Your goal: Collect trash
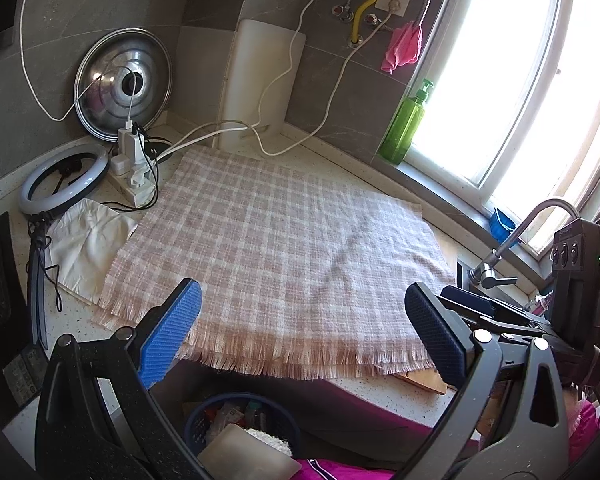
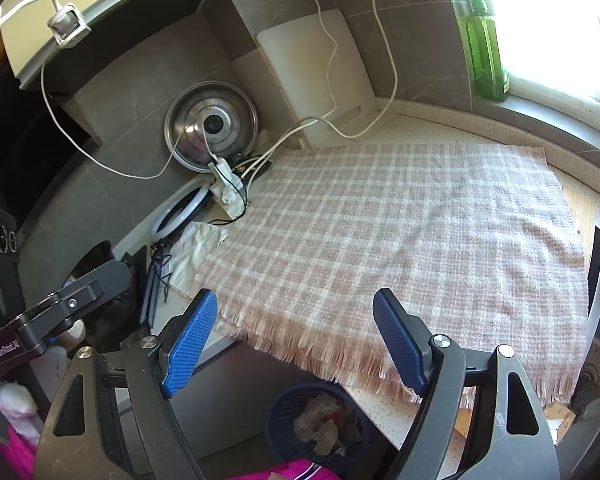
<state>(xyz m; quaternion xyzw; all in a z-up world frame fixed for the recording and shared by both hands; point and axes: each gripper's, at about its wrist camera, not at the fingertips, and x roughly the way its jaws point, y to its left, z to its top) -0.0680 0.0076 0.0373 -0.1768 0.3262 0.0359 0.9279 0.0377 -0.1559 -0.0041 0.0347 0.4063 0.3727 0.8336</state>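
A dark blue mesh trash basket point(image 1: 240, 424) stands on the floor below the counter edge, holding wrappers and crumpled paper; it also shows in the right wrist view point(image 2: 320, 424). A pink-and-white plaid cloth point(image 1: 276, 248) point(image 2: 404, 240) covers the counter, bare of trash. My left gripper point(image 1: 300, 332) is open and empty, above the counter's front edge and the basket. My right gripper point(image 2: 294, 340) is open and empty, also over the front edge above the basket. The other gripper's body shows at each view's side.
A white crumpled cloth point(image 1: 88, 244) lies left of the plaid cloth by a ring light point(image 1: 64, 178) and power strip point(image 1: 134, 172). A pot lid point(image 1: 124, 84), white cutting board point(image 1: 260, 80) and green bottle point(image 1: 404, 124) stand at the back. A faucet point(image 1: 512, 240) is at right.
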